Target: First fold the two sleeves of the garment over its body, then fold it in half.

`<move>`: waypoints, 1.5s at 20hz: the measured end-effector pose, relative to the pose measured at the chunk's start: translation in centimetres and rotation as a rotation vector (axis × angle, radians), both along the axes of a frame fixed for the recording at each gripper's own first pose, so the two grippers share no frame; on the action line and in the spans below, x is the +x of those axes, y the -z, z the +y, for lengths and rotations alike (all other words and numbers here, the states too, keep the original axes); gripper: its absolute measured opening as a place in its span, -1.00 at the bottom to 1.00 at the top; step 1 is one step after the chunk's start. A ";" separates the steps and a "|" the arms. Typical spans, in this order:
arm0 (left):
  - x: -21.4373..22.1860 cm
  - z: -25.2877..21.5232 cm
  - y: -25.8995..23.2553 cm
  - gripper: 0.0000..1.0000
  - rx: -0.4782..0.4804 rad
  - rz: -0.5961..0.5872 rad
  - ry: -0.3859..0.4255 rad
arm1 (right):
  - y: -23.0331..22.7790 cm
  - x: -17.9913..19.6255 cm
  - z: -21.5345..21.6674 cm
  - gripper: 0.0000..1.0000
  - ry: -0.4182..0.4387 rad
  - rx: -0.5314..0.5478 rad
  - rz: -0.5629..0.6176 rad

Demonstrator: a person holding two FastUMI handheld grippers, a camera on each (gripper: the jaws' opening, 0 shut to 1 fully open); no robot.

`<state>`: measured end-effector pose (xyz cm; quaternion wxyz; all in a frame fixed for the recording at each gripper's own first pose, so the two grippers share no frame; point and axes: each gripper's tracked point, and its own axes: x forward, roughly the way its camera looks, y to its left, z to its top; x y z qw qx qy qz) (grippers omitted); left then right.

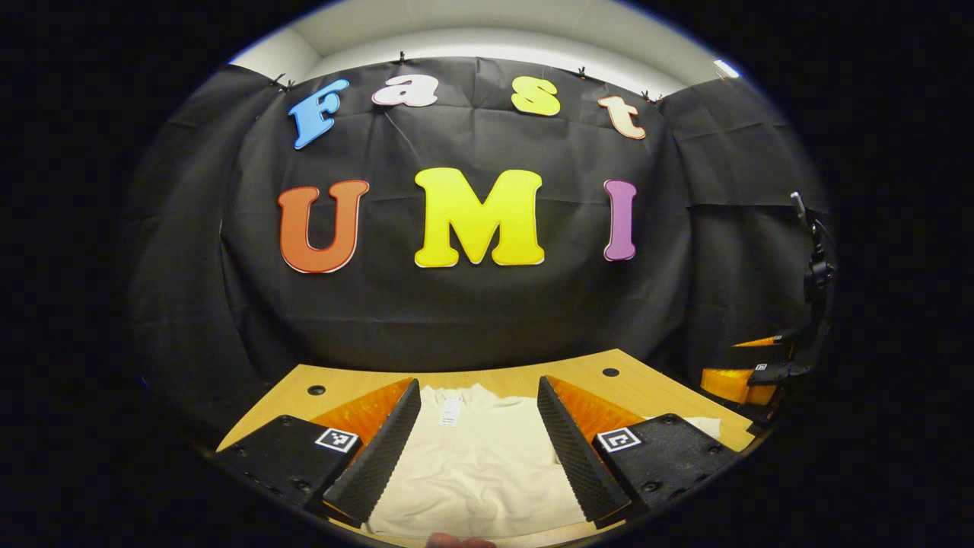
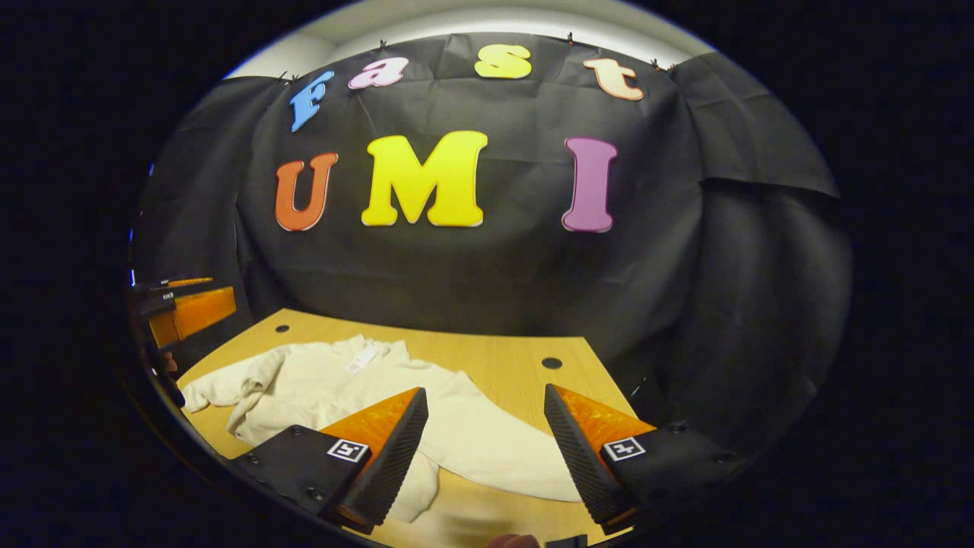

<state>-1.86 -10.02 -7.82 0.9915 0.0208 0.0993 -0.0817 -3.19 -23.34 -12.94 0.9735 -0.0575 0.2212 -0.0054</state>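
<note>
We see a cream garment lying spread out on the wooden desk. In the right gripper view its collar with a small white tag points to the far side of the desk. One sleeve sticks out to the side near the desk's edge, and the other sleeve runs down toward us.

In the left gripper view the garment lies flat, with its tag near the far end.

Our left tongs are open wide above the garment's middle. They hold nothing, and we cannot tell if they touch the cloth.

Our right tongs are open wide too. They hang over the near sleeve and the bare desk and hold nothing.

In the left gripper view, the other tongs show far off at the side. Behind the desk hangs the booth's black cloth wall.
</note>
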 end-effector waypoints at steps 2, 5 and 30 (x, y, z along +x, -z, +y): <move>0.2 -1.0 0.6 0.96 0.007 0.019 0.011 | 2.7 -0.9 -4.7 0.90 0.038 -0.030 0.095; 0.4 -2.5 1.4 0.96 0.019 0.042 0.028 | 6.7 -1.7 -11.1 0.91 0.084 -0.092 0.232; 1.6 -5.2 4.2 0.96 0.091 0.136 -0.006 | 21.2 -3.4 -17.9 0.42 -0.250 -0.093 0.745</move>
